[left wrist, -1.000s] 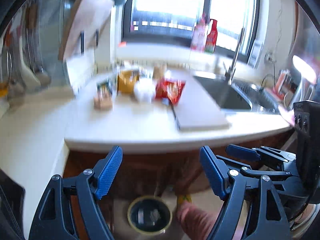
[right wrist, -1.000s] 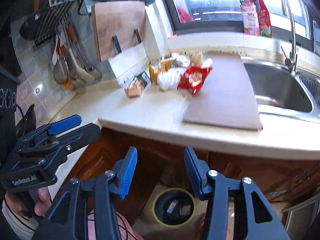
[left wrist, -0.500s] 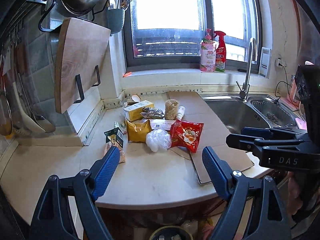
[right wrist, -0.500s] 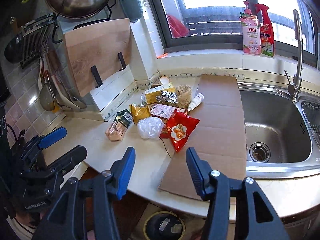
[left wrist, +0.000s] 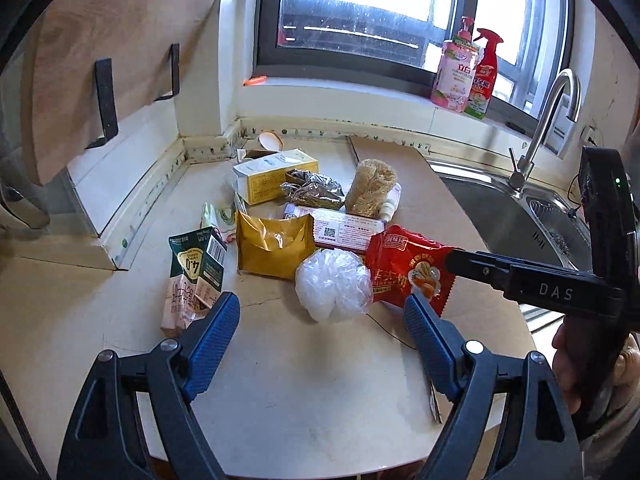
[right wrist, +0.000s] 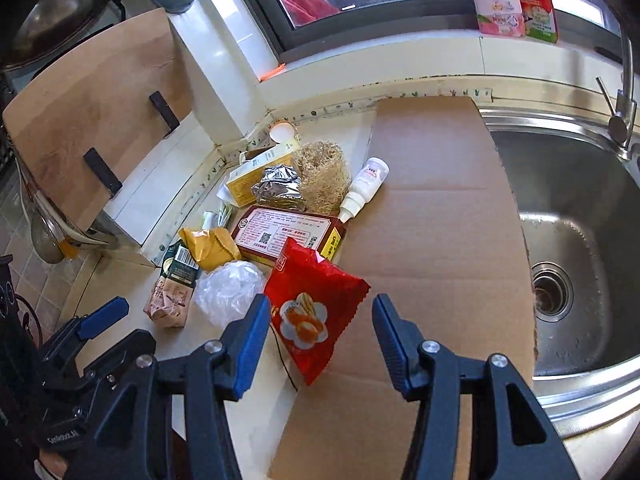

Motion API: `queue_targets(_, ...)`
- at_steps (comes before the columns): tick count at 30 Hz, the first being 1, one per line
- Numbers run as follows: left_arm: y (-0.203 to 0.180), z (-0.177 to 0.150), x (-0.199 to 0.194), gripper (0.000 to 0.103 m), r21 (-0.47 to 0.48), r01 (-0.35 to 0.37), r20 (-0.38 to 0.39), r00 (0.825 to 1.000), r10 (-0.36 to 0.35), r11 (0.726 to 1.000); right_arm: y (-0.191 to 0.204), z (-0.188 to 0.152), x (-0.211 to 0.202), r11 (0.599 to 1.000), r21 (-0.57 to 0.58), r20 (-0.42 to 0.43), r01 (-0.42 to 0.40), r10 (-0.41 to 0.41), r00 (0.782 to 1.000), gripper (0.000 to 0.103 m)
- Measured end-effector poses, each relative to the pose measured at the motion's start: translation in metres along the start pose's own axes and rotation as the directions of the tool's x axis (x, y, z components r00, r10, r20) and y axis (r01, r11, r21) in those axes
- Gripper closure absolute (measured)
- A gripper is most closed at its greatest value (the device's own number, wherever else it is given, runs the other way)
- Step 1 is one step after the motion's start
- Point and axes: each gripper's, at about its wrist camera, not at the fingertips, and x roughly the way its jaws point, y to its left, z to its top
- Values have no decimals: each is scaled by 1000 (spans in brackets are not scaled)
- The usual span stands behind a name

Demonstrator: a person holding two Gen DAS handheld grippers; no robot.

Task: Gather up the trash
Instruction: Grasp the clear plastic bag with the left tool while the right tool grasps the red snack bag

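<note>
A pile of trash lies on the counter: a red snack bag (left wrist: 404,270) (right wrist: 312,308), a crumpled clear plastic bag (left wrist: 334,284) (right wrist: 230,290), a gold pouch (left wrist: 274,250) (right wrist: 210,246), a green-and-pink carton (left wrist: 194,276) (right wrist: 172,290), a red box (right wrist: 290,234), a yellow box (left wrist: 276,174), foil (right wrist: 278,186), a fibre loofah (left wrist: 370,188) and a small white bottle (right wrist: 364,188). My left gripper (left wrist: 322,320) is open, just short of the plastic bag. My right gripper (right wrist: 320,320) is open above the snack bag's near end.
A flat sheet of cardboard (right wrist: 432,216) lies on the counter beside the steel sink (right wrist: 580,240) with its tap (left wrist: 540,128). A wooden cutting board (right wrist: 88,120) hangs on the left wall. Two cleaner bottles (left wrist: 468,72) stand on the window sill.
Both grippers rose from below the counter edge, where a floor bin was in view, and moved forward over the counter. The trash pile is now much closer.
</note>
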Motion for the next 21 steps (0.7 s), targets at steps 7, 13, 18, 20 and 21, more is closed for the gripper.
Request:
queue_targets(7,7,6,43,20,-15,9,-55,998,-10,1000,-3,0,27,1000,3,-28,-22,22,999,60)
queue_targets(13,10,13,69,20,-59,48,-85,995,-53,997,-7,-5,28,996,3,-30,-85,85,996,94)
queue_targets(18,10,17,84,20,-68,40,-99,994,-46,997,-10,-8,15,993,20,11,-115,114,993,98)
queue_targets(20,12,18,89,20,-74,34,-104,994,-41,997,-10,-9,11,992,22,21,-126,126,992,98)
queue_targets(21,13,18,91,20,-78,28,-107,994,-36,997,-10,-10,9,991,23,26,-130,129,991,98)
